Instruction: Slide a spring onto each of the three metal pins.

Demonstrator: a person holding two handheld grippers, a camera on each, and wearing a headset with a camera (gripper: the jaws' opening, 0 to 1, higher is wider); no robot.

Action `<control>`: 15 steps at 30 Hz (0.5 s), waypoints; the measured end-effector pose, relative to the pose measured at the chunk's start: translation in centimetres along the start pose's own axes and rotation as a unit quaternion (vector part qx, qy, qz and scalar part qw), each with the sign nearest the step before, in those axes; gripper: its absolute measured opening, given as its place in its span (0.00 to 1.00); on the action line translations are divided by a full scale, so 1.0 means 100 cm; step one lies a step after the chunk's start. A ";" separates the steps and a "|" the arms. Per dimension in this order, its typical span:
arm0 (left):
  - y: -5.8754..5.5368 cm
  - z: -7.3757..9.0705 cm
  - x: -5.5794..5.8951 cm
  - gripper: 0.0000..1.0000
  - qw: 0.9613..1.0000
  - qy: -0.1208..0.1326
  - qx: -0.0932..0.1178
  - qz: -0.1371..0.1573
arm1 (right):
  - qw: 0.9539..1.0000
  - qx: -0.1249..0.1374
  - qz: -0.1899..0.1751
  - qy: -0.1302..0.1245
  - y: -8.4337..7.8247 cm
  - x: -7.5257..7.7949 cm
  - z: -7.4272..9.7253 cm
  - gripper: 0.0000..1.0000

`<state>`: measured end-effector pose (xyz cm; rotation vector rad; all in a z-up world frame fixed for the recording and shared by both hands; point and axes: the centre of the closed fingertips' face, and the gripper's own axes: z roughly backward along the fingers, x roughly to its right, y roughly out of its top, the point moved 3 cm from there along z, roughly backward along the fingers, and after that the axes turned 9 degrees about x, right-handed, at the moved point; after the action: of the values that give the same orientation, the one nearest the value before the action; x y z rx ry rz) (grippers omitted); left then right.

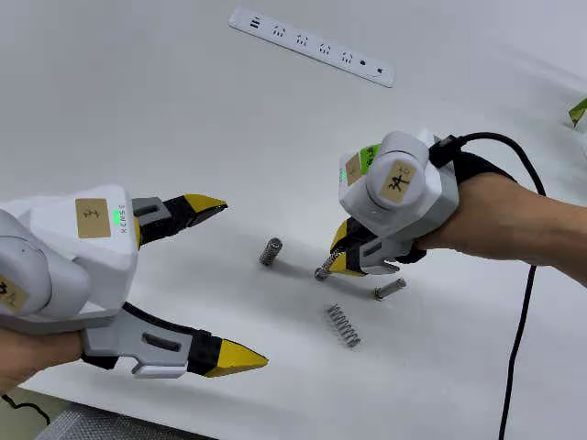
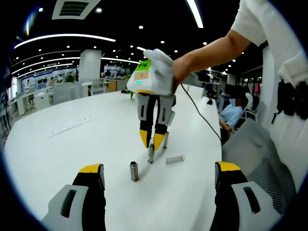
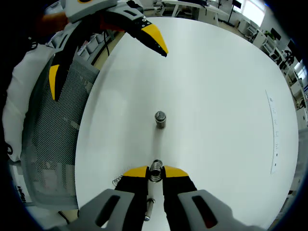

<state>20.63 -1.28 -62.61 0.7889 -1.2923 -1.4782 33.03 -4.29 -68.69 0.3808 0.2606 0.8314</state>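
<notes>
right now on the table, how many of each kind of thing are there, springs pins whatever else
springs: 3 (sleeved spring on the upright pin, held spring in the right gripper, loose spring)
metal pins: 2 that can be made out (upright pin, lying pin)
power strip: 1
total: 6

I count two tools, the left tool (image 1: 245, 282) and the right tool (image 1: 337, 263). There are three springs: an upright spring (image 1: 271, 251), a gripped spring (image 1: 324, 269) and a loose spring (image 1: 343, 324). One bare pin (image 1: 390, 290) and one power strip (image 1: 312, 46).
</notes>
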 end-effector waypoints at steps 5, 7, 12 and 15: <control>0.000 0.000 0.000 0.97 1.000 0.000 0.000 0.001 | 1.000 -0.002 0.005 -0.003 -0.003 0.000 -0.006 0.12; 0.000 0.000 0.001 0.97 1.000 0.000 -0.001 0.000 | 1.000 -0.002 0.008 -0.004 -0.003 -0.001 -0.008 0.12; 0.001 0.000 0.001 0.97 1.000 0.001 0.000 0.001 | 1.000 -0.005 0.015 -0.007 -0.007 0.000 -0.013 0.12; 0.001 0.000 0.001 0.96 1.000 0.001 -0.001 0.001 | 1.000 -0.005 0.015 -0.008 -0.007 0.000 -0.014 0.12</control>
<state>20.63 -1.34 -62.54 0.7879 -1.2902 -1.4757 33.01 -4.41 -70.21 0.3819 0.2361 0.8577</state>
